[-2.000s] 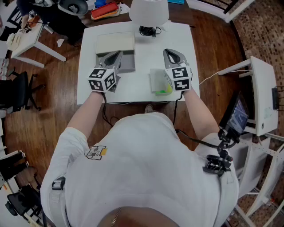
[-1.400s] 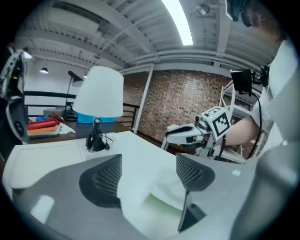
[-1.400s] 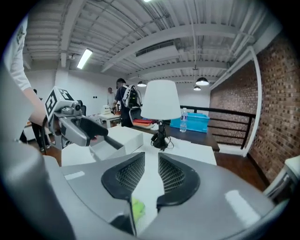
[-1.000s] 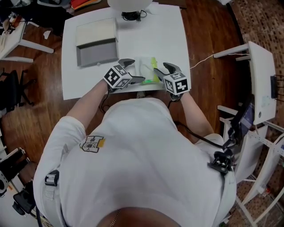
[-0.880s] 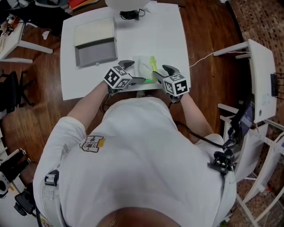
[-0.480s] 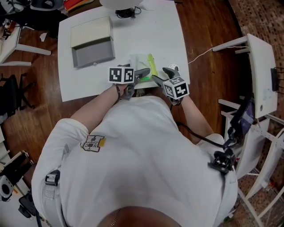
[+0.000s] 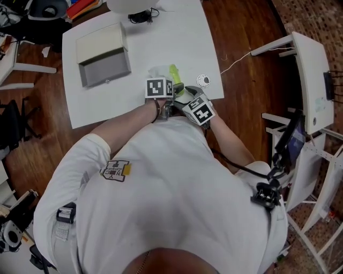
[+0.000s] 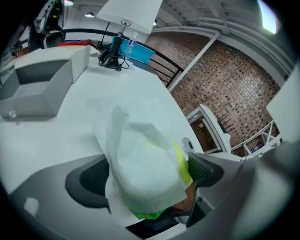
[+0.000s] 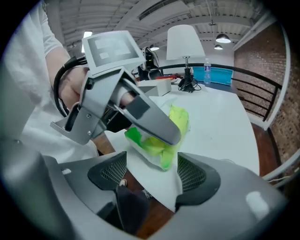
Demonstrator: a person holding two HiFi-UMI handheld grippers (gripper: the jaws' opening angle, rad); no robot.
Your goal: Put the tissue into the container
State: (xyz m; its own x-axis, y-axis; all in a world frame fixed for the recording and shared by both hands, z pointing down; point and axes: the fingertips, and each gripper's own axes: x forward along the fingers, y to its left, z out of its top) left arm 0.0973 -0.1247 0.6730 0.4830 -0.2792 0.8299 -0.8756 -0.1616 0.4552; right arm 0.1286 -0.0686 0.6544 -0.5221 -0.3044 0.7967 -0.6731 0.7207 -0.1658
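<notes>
The tissue pack (image 7: 158, 71), white film with a green end, lies at the near edge of the white table (image 7: 177, 32). My left gripper (image 7: 167, 81) straddles it; in the left gripper view the pack (image 8: 145, 164) fills the gap between the opening jaws (image 8: 145, 177). My right gripper (image 7: 182, 92) sits close beside it, jaws (image 9: 151, 173) opening, with the pack's green end (image 9: 161, 143) and the table edge between them, not pressed. A left gripper finger (image 9: 150, 119) lies across the pack. The container (image 7: 102, 61), a grey open box with a raised lid, stands at the far left (image 8: 37, 89).
A small round white object (image 7: 203, 80) lies on the table just right of the pack. A white lamp (image 7: 128, 5) and cables stand at the far edge. A white side stand (image 7: 308, 69) is to the right over the wooden floor.
The left gripper has swung right and now sits over the pack. The right gripper has drawn in beside it, so both crowd together at the table's near edge.
</notes>
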